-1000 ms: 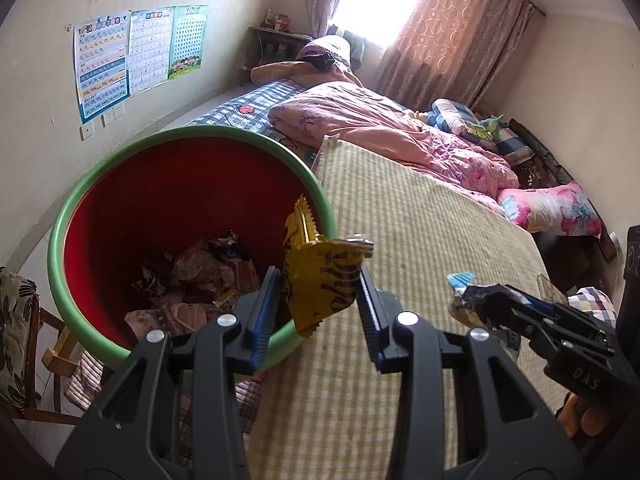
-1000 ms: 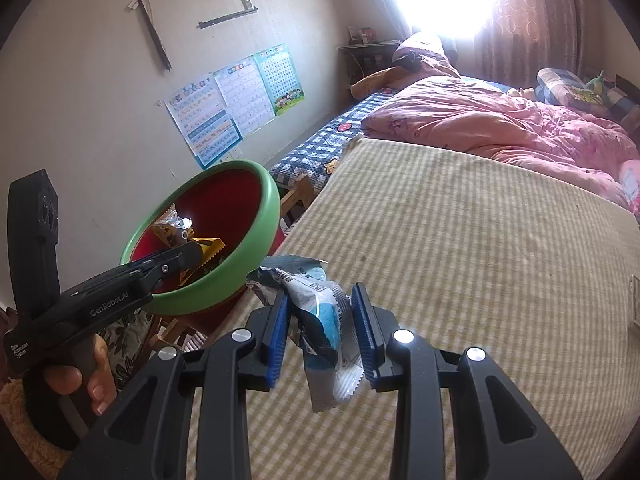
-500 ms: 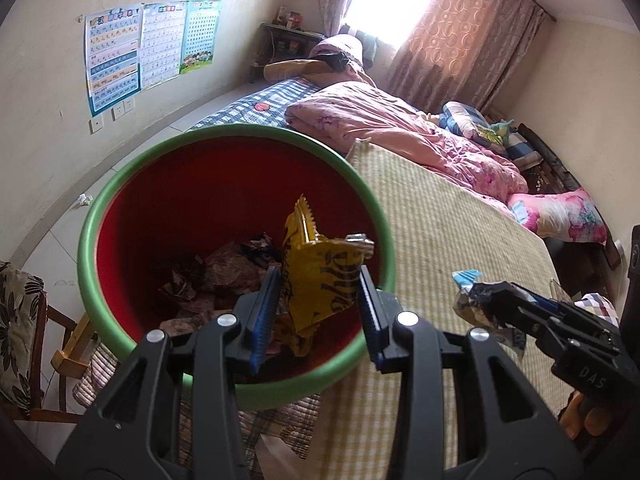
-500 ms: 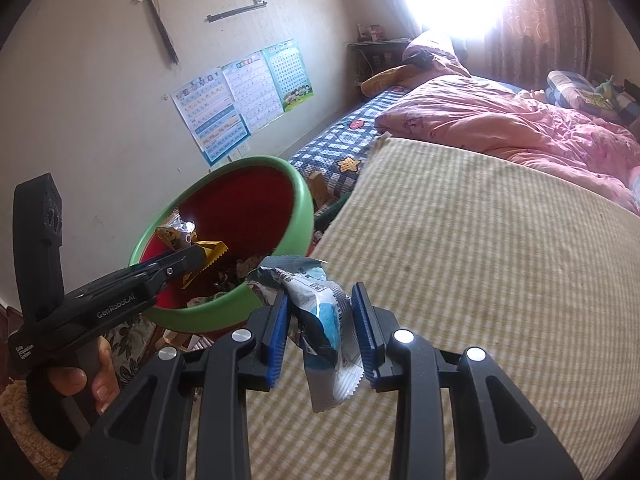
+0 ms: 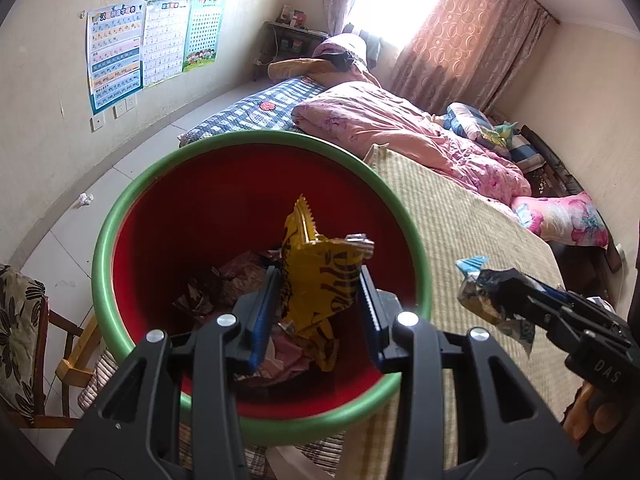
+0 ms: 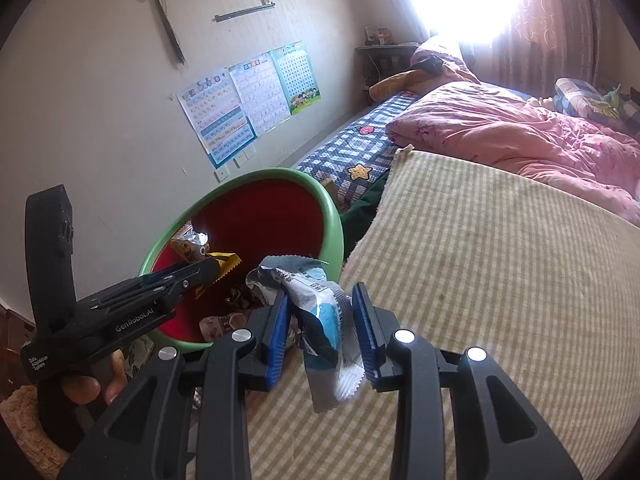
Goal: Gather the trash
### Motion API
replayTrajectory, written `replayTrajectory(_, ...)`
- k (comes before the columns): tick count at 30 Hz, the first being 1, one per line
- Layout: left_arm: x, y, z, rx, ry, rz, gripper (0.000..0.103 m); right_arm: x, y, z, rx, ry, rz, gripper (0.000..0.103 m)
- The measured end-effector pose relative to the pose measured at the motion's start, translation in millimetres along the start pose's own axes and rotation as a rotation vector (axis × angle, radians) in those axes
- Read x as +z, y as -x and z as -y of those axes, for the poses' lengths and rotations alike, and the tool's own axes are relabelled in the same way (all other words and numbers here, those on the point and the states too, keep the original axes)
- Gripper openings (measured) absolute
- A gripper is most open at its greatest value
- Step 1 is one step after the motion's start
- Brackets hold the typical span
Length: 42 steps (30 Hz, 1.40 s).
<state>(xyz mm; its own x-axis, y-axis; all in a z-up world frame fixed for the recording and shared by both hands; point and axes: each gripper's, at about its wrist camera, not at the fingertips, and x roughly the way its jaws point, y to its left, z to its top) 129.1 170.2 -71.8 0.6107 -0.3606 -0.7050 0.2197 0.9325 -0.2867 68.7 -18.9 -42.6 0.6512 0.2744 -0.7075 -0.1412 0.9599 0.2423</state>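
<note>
My left gripper (image 5: 318,312) is shut on a yellow snack wrapper (image 5: 320,276) and hangs over the mouth of a red bin with a green rim (image 5: 120,216). Several crumpled wrappers (image 5: 224,284) lie at the bin's bottom. My right gripper (image 6: 322,318) is shut on a blue and white wrapper (image 6: 328,320) above the striped mat (image 6: 500,280), just right of the bin (image 6: 334,216). In the left wrist view the right gripper (image 5: 500,300) shows at the right with its wrapper (image 5: 480,292). In the right wrist view the left gripper (image 6: 200,276) reaches over the bin, a hand (image 6: 84,388) on its handle.
The mat covers a bed; a pink quilt (image 5: 400,132) and pillows (image 5: 560,220) lie further along it. A wooden chair with a patterned cushion (image 5: 20,320) stands left of the bin. A crumpled paper (image 5: 85,199) lies on the tiled floor by the wall with posters (image 5: 152,44).
Both grippers have moved left towards the bin with their wrappers. The yellow wrapper went from the bin's right rim to over its inside. The bin now fills more of both views.
</note>
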Motion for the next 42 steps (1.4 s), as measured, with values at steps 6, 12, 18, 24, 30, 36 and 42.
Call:
replayTrajectory(6, 6.5, -7.5, -10.4, 0.003, 0.002, -0.008, 0.037, 7.3, -6.1, -7.2, 0.003, 0.004, 0.0, 0.031)
replayTrajectory(12, 12.2, -17.0, -19.7, 0.002, 0.003, -0.023, 0.037, 17.8, -15.8, -15.0, 0.017, 0.007, -0.002, 0.031)
replayTrajectory(18, 16.8, -25.9, -30.2, 0.006, 0.009, -0.036, 0.037, 28.7, -26.4, -20.7, 0.057, -0.01, -0.009, 0.031)
replayTrajectory(24, 18.8, -29.6, -36.4, 0.017, 0.024, -0.034, 0.037, 42.0, -35.0, -32.4, 0.098, 0.001, -0.003, 0.032)
replayTrajectory(30, 19.3, -21.1, -32.4, 0.021, 0.006, 0.024, 0.071, 50.2, -35.3, -38.2, 0.122, -0.004, 0.029, 0.061)
replayTrajectory(36, 16.5, -12.9, -29.3, 0.049, 0.032, 0.051, 0.077, 48.9, -19.6, -22.8, 0.104, -0.032, 0.075, 0.083)
replayTrajectory(42, 12.4, 10.1, -9.9, 0.132, 0.006, 0.176, 0.097, 40.4, 3.5, 8.0, 0.043, -0.068, 0.104, 0.096)
